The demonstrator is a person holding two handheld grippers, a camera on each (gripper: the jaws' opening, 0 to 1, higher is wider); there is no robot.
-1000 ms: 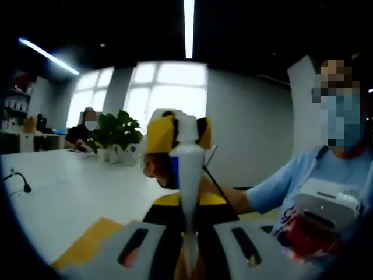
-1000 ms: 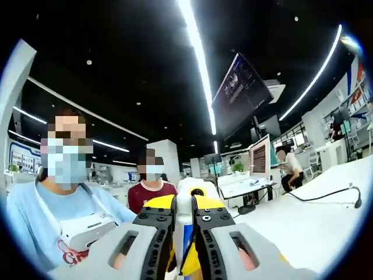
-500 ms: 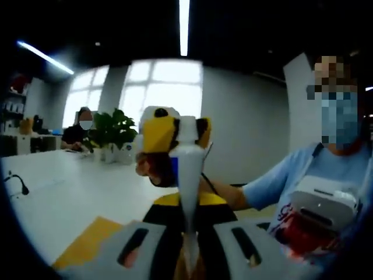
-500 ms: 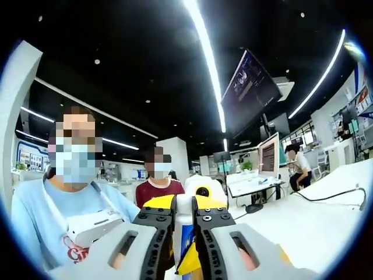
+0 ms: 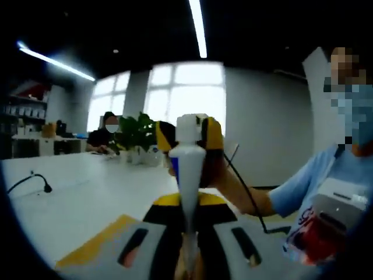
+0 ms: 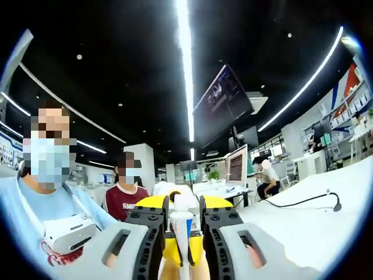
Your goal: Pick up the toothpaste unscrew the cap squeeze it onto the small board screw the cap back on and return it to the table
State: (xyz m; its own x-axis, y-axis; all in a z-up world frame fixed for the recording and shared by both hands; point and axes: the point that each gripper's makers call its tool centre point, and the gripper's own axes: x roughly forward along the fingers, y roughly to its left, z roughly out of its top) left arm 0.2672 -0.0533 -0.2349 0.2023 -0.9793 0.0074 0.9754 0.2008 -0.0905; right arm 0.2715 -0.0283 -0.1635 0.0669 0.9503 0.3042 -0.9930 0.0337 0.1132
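Our left gripper (image 5: 187, 256) clamps the toothpaste (image 5: 187, 181); the right gripper (image 6: 181, 233), jaws parted, flanks its cap (image 5: 188, 121). Uneven closing could cross-thread it.

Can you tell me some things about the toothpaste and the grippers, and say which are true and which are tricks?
1. The left gripper is holding the toothpaste tube by its flat end. True.
2. The toothpaste is lying on the table. False: it is up in the air, held between the two grippers.
3. The white cap sits between the jaws of the right gripper. True.
4. The tube is red all over. False: it is mostly white, with some blue near the cap.
5. A green plant stands at the far side of the table. True.
6. There is a big blob of toothpaste on the table. False: none can be seen.
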